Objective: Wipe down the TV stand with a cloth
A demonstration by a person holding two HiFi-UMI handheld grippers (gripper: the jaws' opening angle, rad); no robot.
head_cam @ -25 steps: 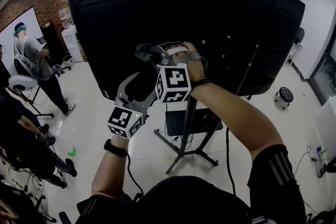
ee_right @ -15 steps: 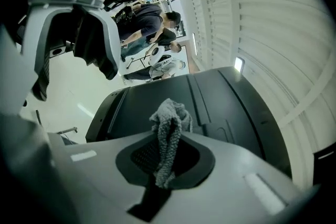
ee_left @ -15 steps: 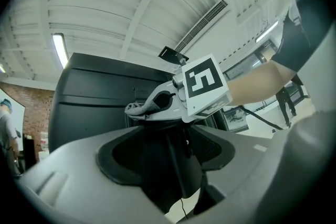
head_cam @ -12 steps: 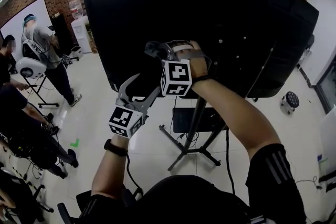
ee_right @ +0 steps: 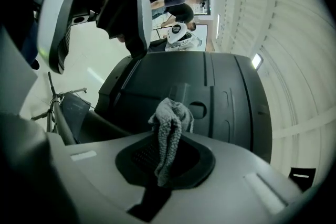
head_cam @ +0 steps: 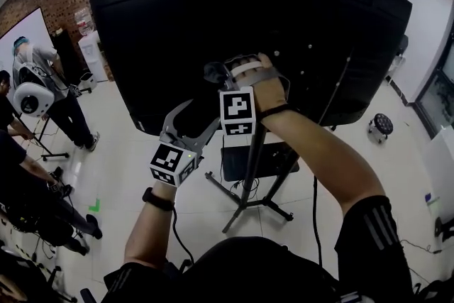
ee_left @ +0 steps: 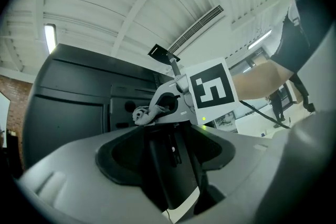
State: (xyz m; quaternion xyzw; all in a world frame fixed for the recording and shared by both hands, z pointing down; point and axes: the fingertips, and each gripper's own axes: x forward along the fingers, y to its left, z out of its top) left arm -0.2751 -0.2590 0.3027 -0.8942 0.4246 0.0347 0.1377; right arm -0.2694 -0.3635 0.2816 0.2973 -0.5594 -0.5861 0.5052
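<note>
- The right gripper (ee_right: 167,162) has its jaws clamped on a grey cloth (ee_right: 170,131); the cloth's bunched end sticks out past them.
- The left gripper (ee_left: 172,165) has its jaws together with nothing between them, and it is close beside the right one.
- Both are raised before the TV (head_cam: 213,18), facing its black back.
- The TV stand (head_cam: 250,177), a black tripod, is below them, apart from the cloth.

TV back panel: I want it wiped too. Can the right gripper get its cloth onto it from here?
Probably yes: the right gripper holds the cloth up just before the TV back panel, and nothing stands between them.
</note>
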